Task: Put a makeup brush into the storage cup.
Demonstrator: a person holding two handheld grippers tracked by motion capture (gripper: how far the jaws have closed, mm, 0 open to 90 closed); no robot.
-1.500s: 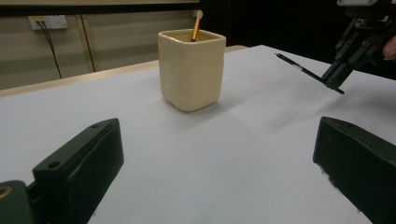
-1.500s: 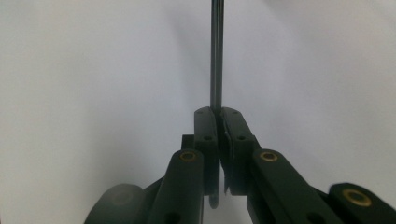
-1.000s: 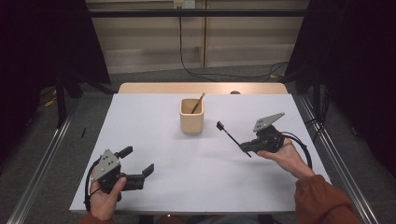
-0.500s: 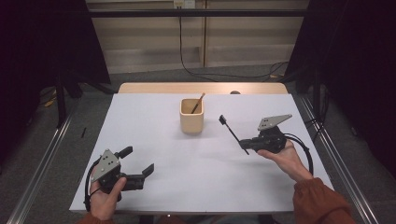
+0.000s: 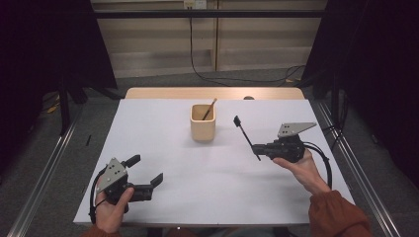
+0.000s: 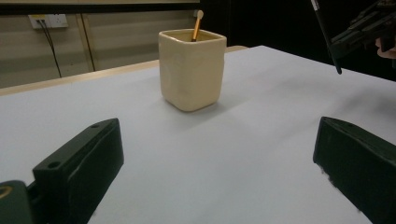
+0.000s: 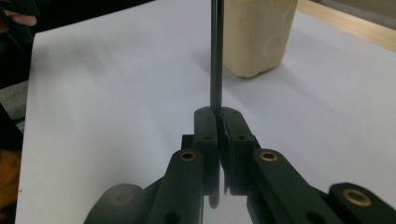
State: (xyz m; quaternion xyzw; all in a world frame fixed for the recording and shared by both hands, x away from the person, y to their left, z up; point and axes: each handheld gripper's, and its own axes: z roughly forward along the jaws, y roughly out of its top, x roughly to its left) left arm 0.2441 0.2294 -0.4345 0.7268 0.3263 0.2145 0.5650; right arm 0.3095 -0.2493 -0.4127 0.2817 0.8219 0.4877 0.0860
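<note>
A white-covered table (image 5: 163, 197) is seen from the high view, with a cream square cup (image 5: 203, 123) standing near its far middle and a brown-handled stick (image 5: 209, 108) leaning inside it. The left gripper (image 5: 146, 173) is held low at the near left, its jaws spread wide with nothing between them. The right gripper (image 5: 261, 147) is held above the table to the right of the cup, its jaws clenched on a thin black brush (image 5: 245, 136), which slants up toward the cup. The brush is judged to be light, stiff and slim, liable to pivot if pinched loosely; a hold on the lower handle, as taken here, looks sound. No brand, label or writing can be read anywhere.
</note>
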